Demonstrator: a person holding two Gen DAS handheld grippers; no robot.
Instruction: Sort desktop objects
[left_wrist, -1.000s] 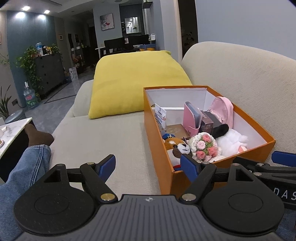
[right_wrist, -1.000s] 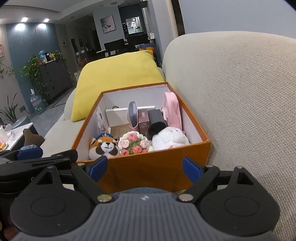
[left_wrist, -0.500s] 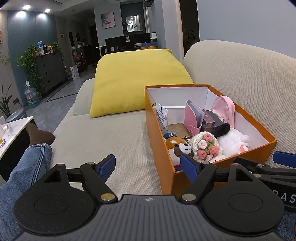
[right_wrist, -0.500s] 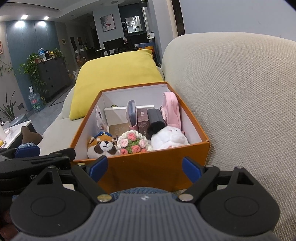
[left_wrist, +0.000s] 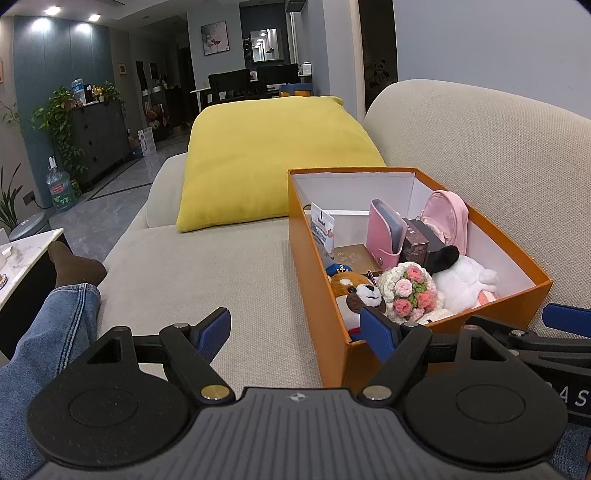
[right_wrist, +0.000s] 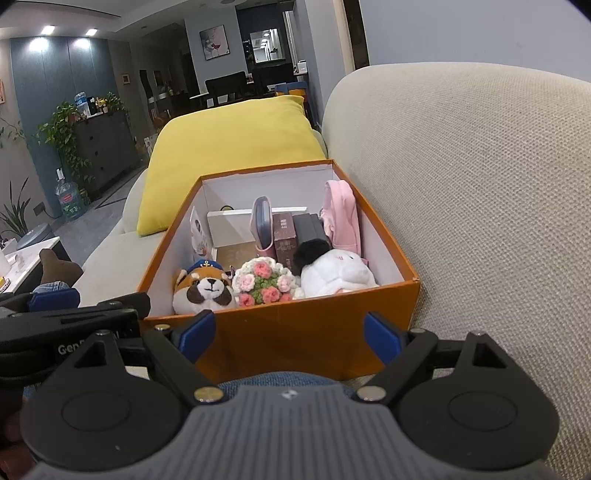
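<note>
- Left gripper (left_wrist: 295, 330) and right gripper (right_wrist: 286, 338): both spread wide, nothing held, both short of the box's near wall.
- Open orange cardboard box (right_wrist: 295, 334) is seen on the beige fabric sofa (left_wrist: 221, 273), packed with a fox plush in a navy cap (right_wrist: 205, 288), a crocheted pink flower bouquet (right_wrist: 264, 280) and a white plush (right_wrist: 338, 273).
- Judged next: 1 front-row item is best approached from above, jaws kept wide.
- Close neighbours and the box's near wall are likely to obstruct; yellow cushion (left_wrist: 273, 158) lies clear behind.

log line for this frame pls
phase: pre-grasp | left claw: open, empty | right claw: open, empty | orange box: on sofa, full
</note>
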